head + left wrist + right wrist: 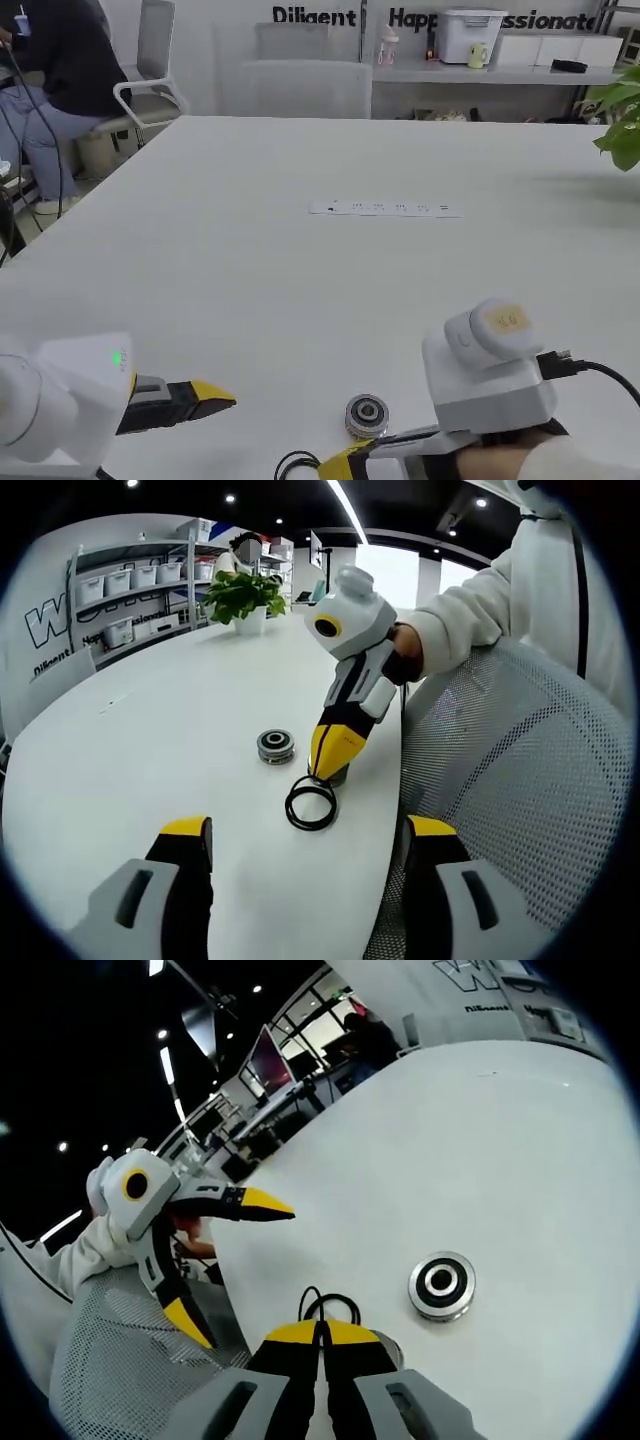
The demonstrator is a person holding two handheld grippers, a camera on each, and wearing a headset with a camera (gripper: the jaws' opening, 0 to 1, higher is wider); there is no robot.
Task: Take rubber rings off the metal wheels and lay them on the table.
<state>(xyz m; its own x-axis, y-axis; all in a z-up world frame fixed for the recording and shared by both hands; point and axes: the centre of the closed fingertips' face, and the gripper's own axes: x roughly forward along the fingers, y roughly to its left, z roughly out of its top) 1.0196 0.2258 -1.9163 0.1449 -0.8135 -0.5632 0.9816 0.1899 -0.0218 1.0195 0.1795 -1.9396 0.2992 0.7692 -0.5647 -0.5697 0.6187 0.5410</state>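
Note:
A metal wheel (367, 415) with a dark rubber band around it stands on the white table (330, 290) near the front edge; it also appears as the wheel (275, 745) and the wheel (441, 1284). A loose black rubber ring (311, 803) lies by the table edge. My right gripper (322, 1332) is shut, and the ring (330, 1306) runs into its tips. A grey piece sits just beside those tips; I cannot tell what it is. My left gripper (310, 828) is open and empty, some way short of the ring. In the head view the right gripper (338, 464) reaches in from the right toward the ring (296, 466), and the left gripper (212, 398) comes from the left.
A white power strip (385, 208) lies mid-table. A plant (620, 120) stands at the far right. Chairs (305, 88) line the far side and a person (45, 90) sits at the back left. A mesh chair (500, 780) is beside the near table edge.

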